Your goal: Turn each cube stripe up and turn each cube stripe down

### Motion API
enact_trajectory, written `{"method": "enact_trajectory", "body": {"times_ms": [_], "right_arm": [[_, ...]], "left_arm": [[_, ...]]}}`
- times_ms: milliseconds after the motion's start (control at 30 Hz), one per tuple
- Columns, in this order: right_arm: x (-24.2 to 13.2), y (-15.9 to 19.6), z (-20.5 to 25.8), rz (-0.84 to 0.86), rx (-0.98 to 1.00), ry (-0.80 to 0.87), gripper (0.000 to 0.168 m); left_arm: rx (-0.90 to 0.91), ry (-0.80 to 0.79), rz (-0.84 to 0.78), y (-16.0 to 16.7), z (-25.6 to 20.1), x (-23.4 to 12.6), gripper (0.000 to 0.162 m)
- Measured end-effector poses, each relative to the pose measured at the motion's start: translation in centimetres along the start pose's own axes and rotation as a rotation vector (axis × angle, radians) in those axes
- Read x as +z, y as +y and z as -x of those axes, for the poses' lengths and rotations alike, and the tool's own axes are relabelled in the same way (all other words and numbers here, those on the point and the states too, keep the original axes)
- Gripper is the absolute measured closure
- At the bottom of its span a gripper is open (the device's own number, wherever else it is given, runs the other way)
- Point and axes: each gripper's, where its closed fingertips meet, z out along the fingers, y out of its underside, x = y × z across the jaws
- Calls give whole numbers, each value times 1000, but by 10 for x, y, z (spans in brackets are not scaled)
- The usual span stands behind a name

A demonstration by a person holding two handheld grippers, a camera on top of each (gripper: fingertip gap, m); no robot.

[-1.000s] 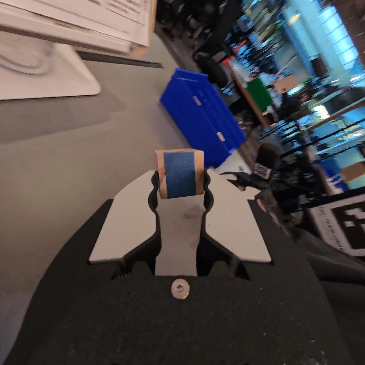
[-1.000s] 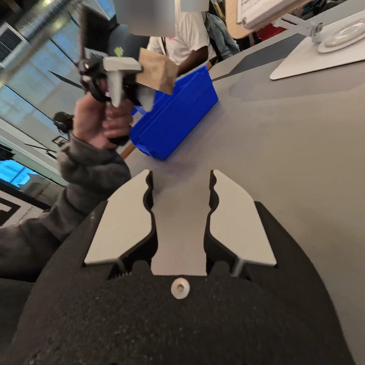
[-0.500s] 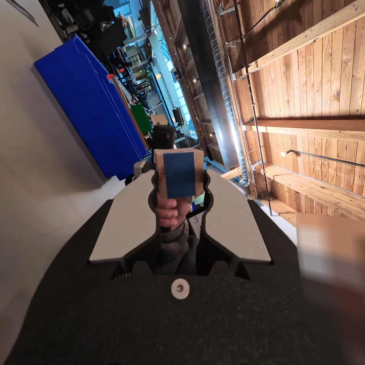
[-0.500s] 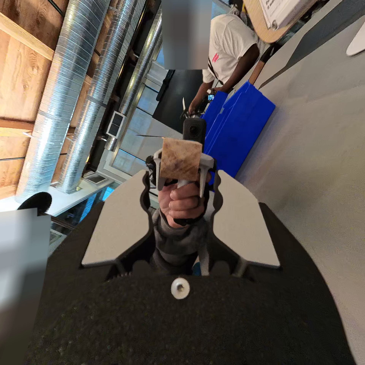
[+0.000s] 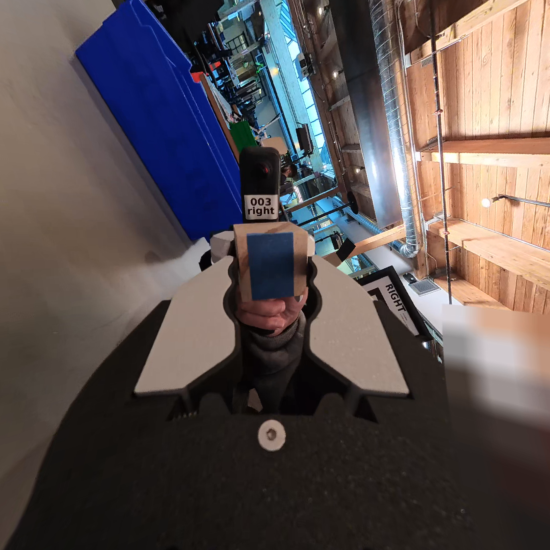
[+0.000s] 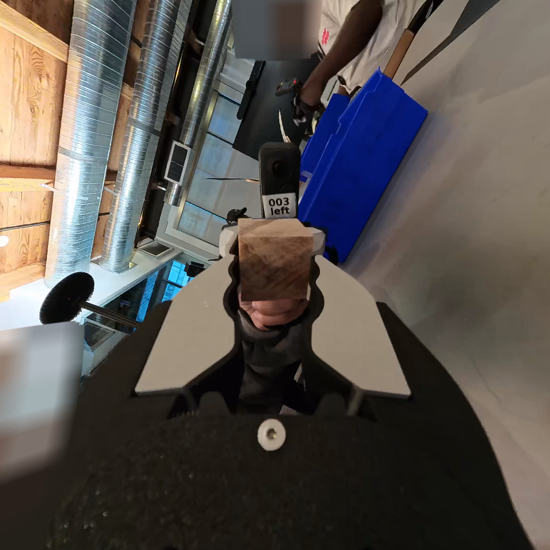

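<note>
blue bin [image 5: 166, 119] contents hidden; cube [image 5: 270, 265] perhaps two-tool-held.

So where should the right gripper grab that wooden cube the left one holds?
By the flat, parallel side faces of the cube, on their near half, coming straight on from opposite the left gripper, whose fingertips pinch the far half.

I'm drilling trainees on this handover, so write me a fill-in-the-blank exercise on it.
1. The cube face toward the left wrist camera bears a blue ___.
2. In the right wrist view, the cube face toward the camera is plain ___.
3. The bin lying on the table is ___.

Missing words: stripe; wood; blue
</note>
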Motion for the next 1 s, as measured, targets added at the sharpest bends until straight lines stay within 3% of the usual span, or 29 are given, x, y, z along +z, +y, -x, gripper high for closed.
{"method": "enact_trajectory", "body": {"times_ms": [100, 233, 433, 567, 700, 800, 867, 1000], "right_arm": [[4, 5, 4, 35, -32, 5, 124], [-2, 0, 11, 22, -94, 37, 124], [-30, -20, 18, -49, -174, 106, 124], [-60, -43, 29, -105, -293, 226, 124], [-136, -98, 46, -228, -540, 609, 124], [-206, -146, 49, -304, -614, 932, 124], [-237, -167, 24, -222, -552, 1118, 123], [-264, -196, -61, 44, -416, 1374, 123]], "left_arm": [[1, 17, 25, 4, -10, -5, 106], [146, -172, 38, 29, 2, -25, 90], [404, -448, 8, 87, 39, -63, 92], [482, -512, 34, 90, 42, -66, 94], [612, -586, 55, 87, 38, -70, 97], [636, -586, 87, 91, 36, -67, 97], [623, -559, 97, 94, 35, -64, 98], [609, -555, 124, 98, 38, -63, 98]]}}
